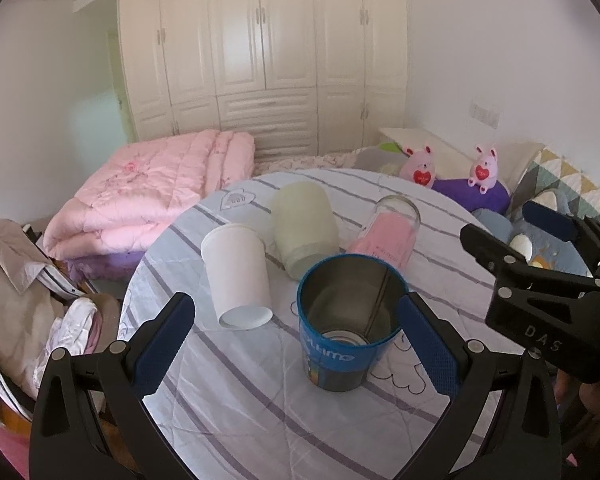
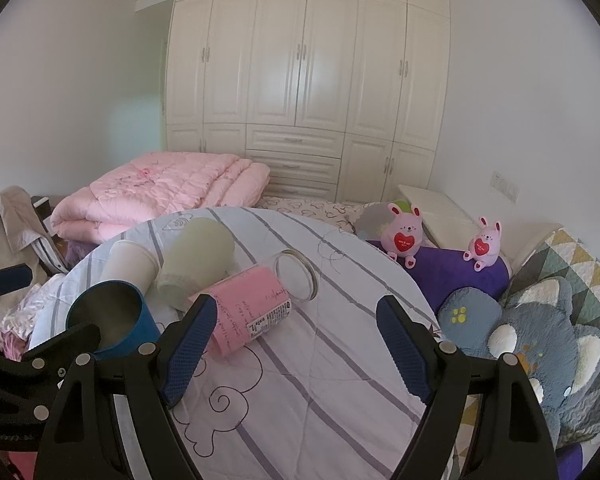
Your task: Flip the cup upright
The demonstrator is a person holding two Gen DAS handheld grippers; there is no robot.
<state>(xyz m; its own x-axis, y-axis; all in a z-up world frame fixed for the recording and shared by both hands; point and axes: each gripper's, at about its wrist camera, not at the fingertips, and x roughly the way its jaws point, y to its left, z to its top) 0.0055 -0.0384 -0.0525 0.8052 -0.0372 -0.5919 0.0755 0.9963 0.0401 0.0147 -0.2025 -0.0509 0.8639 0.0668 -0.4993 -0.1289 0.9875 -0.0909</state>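
Cream panelled wardrobe doors [image 2: 308,80] fill the background, and a folded pink quilt [image 1: 148,192] is seen on the bed beyond a round table [image 1: 260,400] covered with a pale cloth striped in purple. On the table, a blue metal tin [image 1: 346,320] stands upright with its mouth open, just ahead of the left claw [image 1: 296,344] and touching, or nearly touching, the claw's right finger. The left claw is spread wide and holds nothing. Ahead and to the left of it, a white paper cup [image 1: 238,276] is seen upside down, tilted, rim toward the cloth. Beyond the tin, a frosted pale-green plastic cup [image 1: 304,228] lies on its side, with a clear glass jar with a pink label [image 2: 260,304] beside it, also on its side. The jar lies just ahead of the right claw [image 2: 296,348], near its left finger. The right claw is likewise held wide, with nothing between its fingers.
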